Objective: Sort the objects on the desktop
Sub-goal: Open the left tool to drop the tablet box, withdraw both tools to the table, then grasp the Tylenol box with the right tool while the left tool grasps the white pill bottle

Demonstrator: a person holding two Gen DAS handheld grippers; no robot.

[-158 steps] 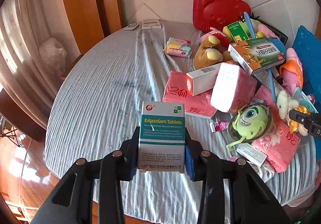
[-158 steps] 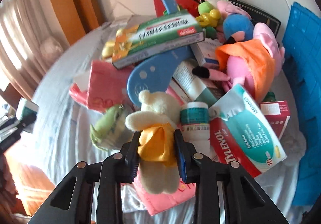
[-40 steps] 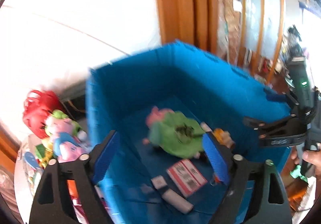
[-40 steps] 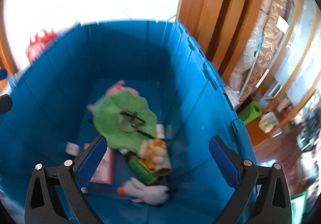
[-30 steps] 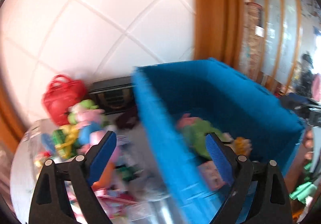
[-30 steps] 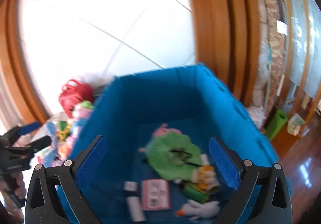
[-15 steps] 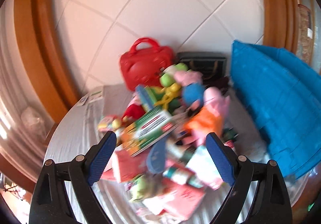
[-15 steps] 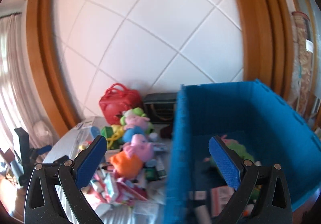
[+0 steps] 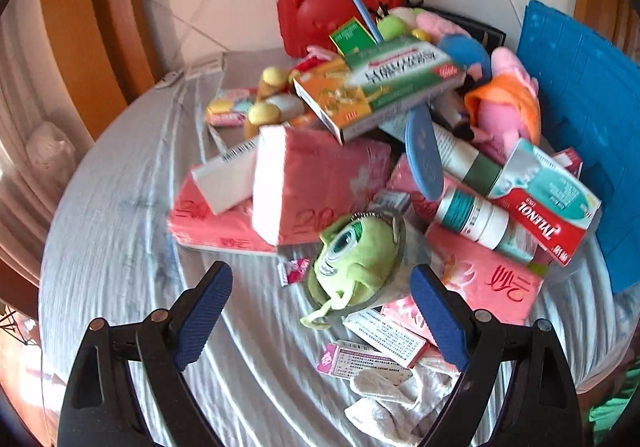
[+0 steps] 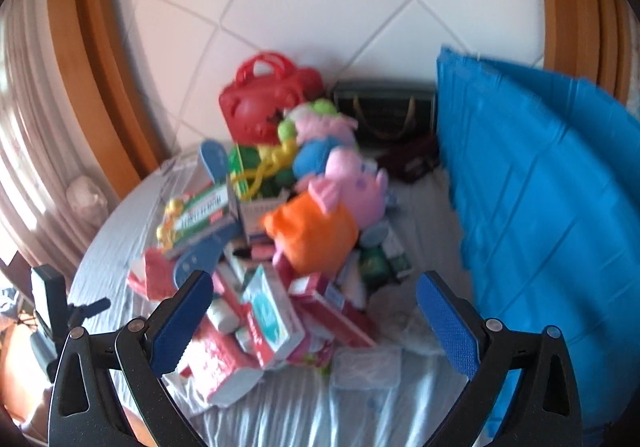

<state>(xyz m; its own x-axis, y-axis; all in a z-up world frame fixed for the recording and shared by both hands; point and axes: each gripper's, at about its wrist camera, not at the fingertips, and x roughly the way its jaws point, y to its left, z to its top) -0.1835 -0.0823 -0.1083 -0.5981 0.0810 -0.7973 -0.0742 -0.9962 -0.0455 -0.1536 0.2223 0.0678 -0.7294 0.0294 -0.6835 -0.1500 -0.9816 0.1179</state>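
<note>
Both grippers tilt down over the cluttered counter (image 9: 120, 215) with jaws spread wide and nothing between them. The left gripper (image 9: 322, 305) hangs just above a green one-eyed plush (image 9: 356, 251) lying at the near edge of the pile, beside pink tissue packs (image 9: 316, 183) and a Tylenol box (image 9: 548, 203). The right gripper (image 10: 312, 321) faces the same heap, blurred, with the blue bin (image 10: 532, 215) standing at its right.
</note>
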